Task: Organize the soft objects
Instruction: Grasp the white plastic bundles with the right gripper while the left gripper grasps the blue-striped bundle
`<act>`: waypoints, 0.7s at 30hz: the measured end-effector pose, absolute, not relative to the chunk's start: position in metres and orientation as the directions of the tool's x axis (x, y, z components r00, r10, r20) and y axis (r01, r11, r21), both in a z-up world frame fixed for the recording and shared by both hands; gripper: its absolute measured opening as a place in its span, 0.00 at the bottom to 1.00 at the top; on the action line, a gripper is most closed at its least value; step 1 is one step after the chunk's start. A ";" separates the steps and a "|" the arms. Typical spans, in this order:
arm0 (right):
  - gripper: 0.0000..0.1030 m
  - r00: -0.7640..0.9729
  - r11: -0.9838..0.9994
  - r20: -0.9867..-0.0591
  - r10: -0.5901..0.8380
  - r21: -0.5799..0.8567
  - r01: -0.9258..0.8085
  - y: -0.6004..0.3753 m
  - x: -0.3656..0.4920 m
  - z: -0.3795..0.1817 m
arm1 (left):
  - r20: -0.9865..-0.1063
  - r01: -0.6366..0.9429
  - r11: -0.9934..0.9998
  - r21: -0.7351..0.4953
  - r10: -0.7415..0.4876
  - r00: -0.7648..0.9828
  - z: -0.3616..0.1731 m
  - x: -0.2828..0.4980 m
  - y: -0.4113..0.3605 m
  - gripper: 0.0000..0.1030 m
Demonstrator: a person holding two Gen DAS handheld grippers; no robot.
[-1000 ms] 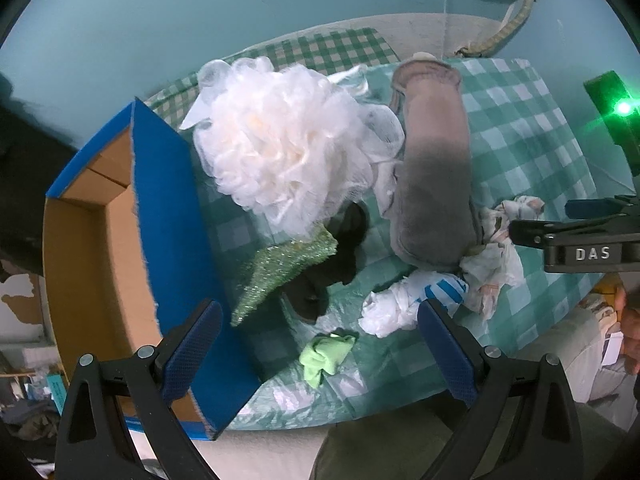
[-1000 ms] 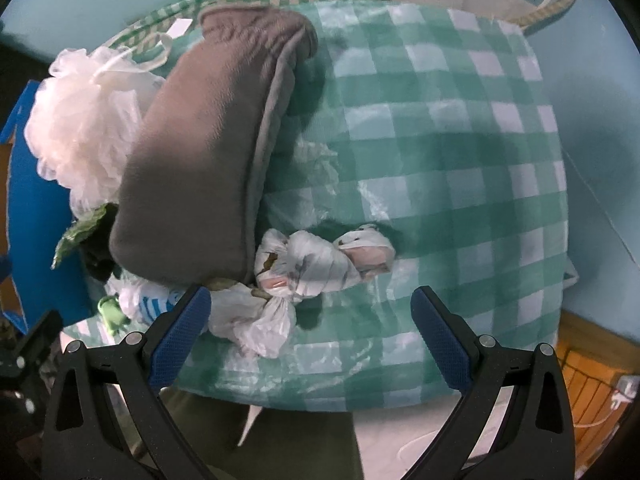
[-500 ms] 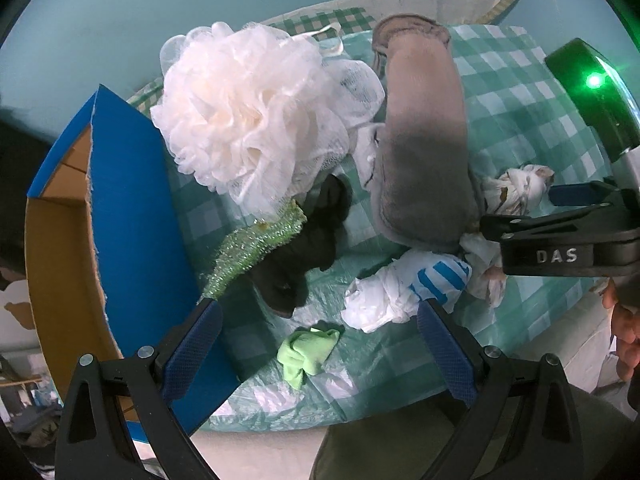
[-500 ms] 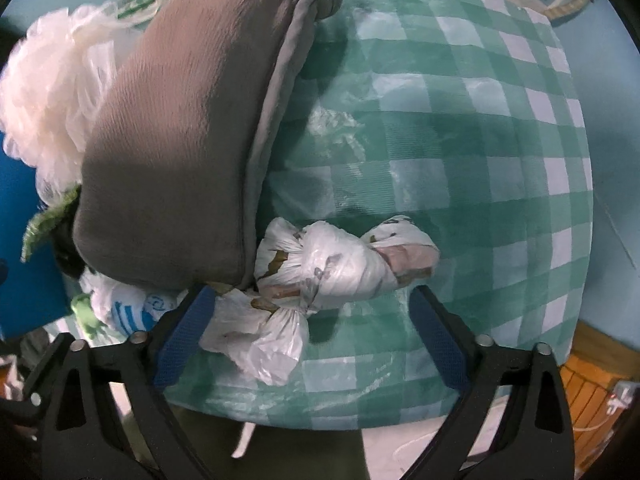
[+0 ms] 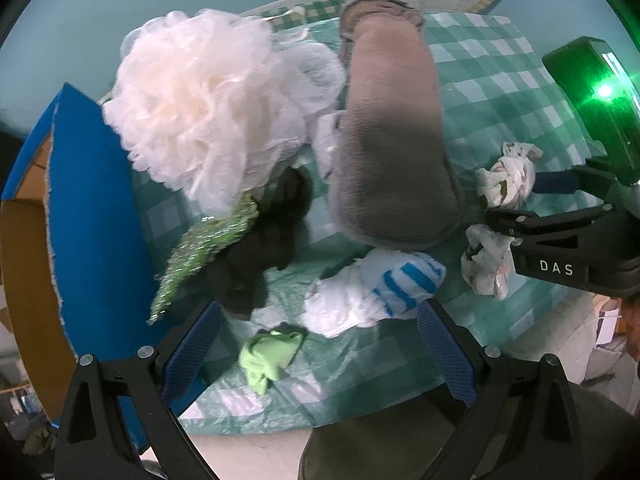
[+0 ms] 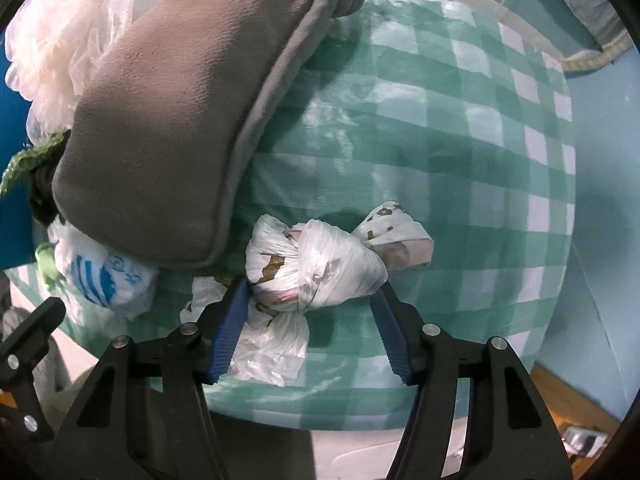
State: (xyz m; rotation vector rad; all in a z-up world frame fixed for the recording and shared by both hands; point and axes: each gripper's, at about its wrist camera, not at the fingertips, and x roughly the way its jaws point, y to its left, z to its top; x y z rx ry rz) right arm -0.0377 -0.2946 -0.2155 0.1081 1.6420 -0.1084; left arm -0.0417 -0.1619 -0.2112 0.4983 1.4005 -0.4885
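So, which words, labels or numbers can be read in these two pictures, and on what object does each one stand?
"DAS": white letters on the black body of the right gripper, seen in the left wrist view.
Blue stripes and a blue drawn mark on the white plastic bag: too blurred to read as text.
Brown marks on the knotted plastic bag between the closing fingers: a pattern, no readable words.
No numbers or signs are visible.

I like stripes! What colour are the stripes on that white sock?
Blue stripes on the sock, clearest in the left wrist view.
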 end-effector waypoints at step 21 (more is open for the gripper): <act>0.60 -0.051 0.995 -0.999 0.007 0.002 0.101 -0.314 -0.057 -0.199 | -0.998 0.619 0.783 0.060 0.025 0.064 -0.286 -0.047 -0.210 0.96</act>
